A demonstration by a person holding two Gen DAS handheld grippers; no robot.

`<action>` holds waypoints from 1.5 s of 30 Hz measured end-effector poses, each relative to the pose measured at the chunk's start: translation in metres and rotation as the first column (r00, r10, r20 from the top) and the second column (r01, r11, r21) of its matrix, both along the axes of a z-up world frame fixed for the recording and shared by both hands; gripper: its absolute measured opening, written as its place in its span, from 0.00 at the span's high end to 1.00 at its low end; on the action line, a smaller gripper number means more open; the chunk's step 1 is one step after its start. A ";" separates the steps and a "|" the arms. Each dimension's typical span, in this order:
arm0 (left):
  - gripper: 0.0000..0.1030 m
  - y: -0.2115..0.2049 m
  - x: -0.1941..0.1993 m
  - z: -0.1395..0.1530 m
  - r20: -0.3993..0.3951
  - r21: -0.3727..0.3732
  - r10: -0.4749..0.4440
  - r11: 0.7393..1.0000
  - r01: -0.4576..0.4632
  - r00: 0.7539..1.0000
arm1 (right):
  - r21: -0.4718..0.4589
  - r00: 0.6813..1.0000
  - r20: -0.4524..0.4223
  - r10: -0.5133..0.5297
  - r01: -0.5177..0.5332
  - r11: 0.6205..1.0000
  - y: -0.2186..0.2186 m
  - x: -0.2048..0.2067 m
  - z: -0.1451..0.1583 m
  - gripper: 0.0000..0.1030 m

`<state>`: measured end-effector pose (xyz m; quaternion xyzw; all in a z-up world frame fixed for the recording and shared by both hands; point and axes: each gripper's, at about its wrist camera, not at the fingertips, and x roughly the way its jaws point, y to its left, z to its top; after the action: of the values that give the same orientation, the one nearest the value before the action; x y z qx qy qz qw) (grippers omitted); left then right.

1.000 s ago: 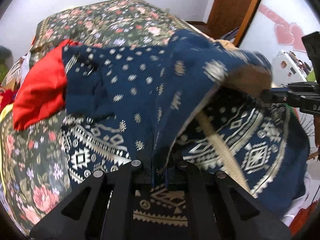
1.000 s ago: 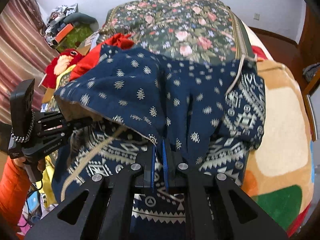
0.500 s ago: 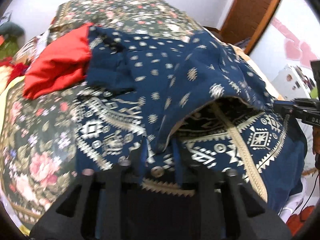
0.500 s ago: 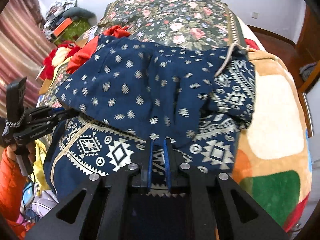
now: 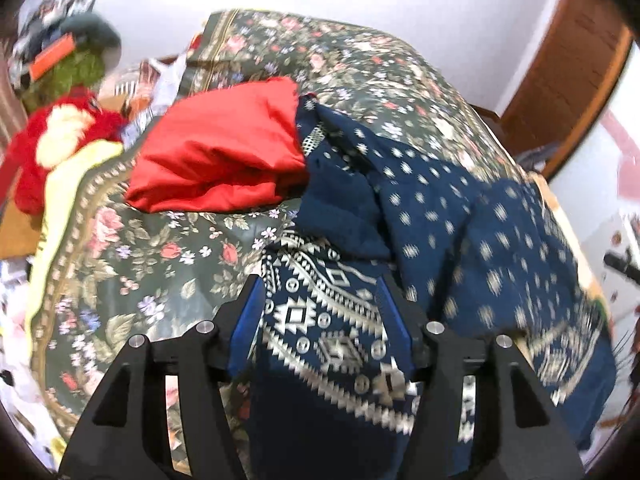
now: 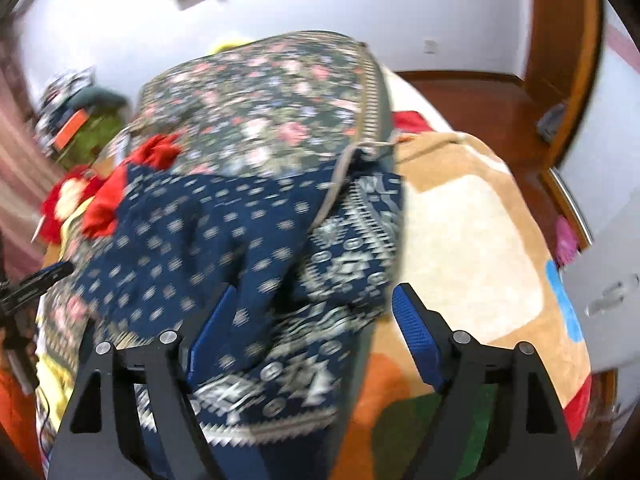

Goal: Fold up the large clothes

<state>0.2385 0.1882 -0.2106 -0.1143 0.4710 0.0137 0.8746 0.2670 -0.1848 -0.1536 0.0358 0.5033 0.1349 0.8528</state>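
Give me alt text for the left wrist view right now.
The left gripper hangs over a navy patterned garment on a floral bedspread, its blue-padded fingers opening with nothing pinched. A red garment lies beyond, touching the navy one.

The patterned garment [image 5: 460, 240] lies on the bed [image 5: 168, 264], spreading from 6 toward 3 o'clock in the left wrist view. A second cloth [image 5: 224, 152] sits at 11, touching its far edge. A blanket [image 6: 460, 240] lies at its right side.
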 end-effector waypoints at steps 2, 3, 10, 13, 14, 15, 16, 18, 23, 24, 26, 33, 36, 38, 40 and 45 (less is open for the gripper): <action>0.45 0.007 0.015 -0.007 -0.014 -0.057 0.018 0.998 -0.019 1.000 | 0.009 0.997 -0.039 -0.060 0.061 0.998 -0.011 0.014 -0.010 0.25; 0.45 0.010 0.024 -0.012 -0.023 -0.089 0.024 0.996 -0.026 0.999 | 0.010 0.995 -0.056 -0.084 0.085 0.996 -0.015 0.019 -0.014 0.25; 0.45 0.015 0.085 -0.051 -0.093 -0.202 0.019 0.979 -0.038 0.995 | -0.012 0.985 -0.098 -0.144 0.143 0.990 -0.030 0.043 -0.035 0.25; 0.45 0.015 0.107 -0.068 -0.128 -0.214 0.028 0.975 -0.055 0.991 | 0.000 0.982 -0.116 -0.146 0.146 0.989 -0.032 0.054 -0.043 0.25; 0.45 0.016 0.114 -0.073 -0.132 -0.227 0.023 0.972 -0.053 0.991 | 0.016 0.981 -0.126 -0.146 0.149 0.989 -0.033 0.058 -0.047 0.25; 0.45 0.016 0.119 -0.077 -0.137 -0.244 0.021 0.968 -0.055 0.990 | 0.029 0.981 -0.133 -0.143 0.148 0.988 -0.034 0.062 -0.050 0.25; 0.45 0.016 0.126 -0.082 -0.139 -0.255 0.007 0.966 -0.043 0.990 | 0.043 0.979 -0.143 -0.143 0.150 0.988 -0.034 0.066 -0.054 0.25; 0.45 0.015 0.137 -0.090 -0.146 -0.252 -0.017 0.967 -0.021 0.989 | 0.057 0.975 -0.163 -0.149 0.160 0.985 -0.035 0.076 -0.064 0.25; 0.43 0.013 0.153 -0.094 -0.125 -0.251 -0.057 0.968 0.024 0.990 | 0.121 0.959 -0.250 -0.134 0.168 0.978 -0.032 0.094 -0.088 0.54; 0.43 0.010 0.156 -0.093 -0.120 -0.238 -0.070 0.971 0.040 0.990 | 0.144 0.958 -0.255 -0.128 0.169 0.975 -0.031 0.095 -0.090 0.56; 0.48 0.005 0.159 -0.092 -0.117 -0.215 -0.079 0.975 0.052 0.990 | 0.138 0.960 -0.245 -0.138 0.176 0.975 -0.028 0.094 -0.089 0.63; 0.83 -0.018 0.145 -0.068 -0.069 -0.061 -0.061 0.997 0.057 0.996 | 0.085 0.984 -0.131 -0.118 0.129 0.988 -0.018 0.087 -0.061 0.85; 0.86 -0.044 0.131 -0.044 -0.017 0.100 -0.091 0.991 0.092 0.996 | 0.084 0.991 -0.088 -0.103 0.110 0.990 -0.014 0.086 -0.045 0.86; 0.87 -0.051 0.121 -0.028 0.023 0.146 -0.107 0.984 0.103 0.994 | 0.083 0.994 -0.054 -0.092 0.096 0.992 -0.010 0.085 -0.032 0.87; 0.87 -0.051 0.111 -0.010 0.059 0.138 -0.114 0.985 0.104 0.992 | 0.087 0.996 -0.026 -0.080 0.082 0.993 -0.004 0.083 -0.021 0.88; 0.88 -0.045 0.098 0.027 0.136 0.095 -0.118 0.990 0.106 0.984 | 0.067 0.998 0.050 -0.041 0.038 0.997 0.013 0.076 0.004 0.88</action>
<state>0.3369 0.1430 -0.1832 -0.0499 0.4126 -0.0232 0.9093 0.3427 -0.1718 -0.1498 0.0707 0.4756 0.1355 0.8663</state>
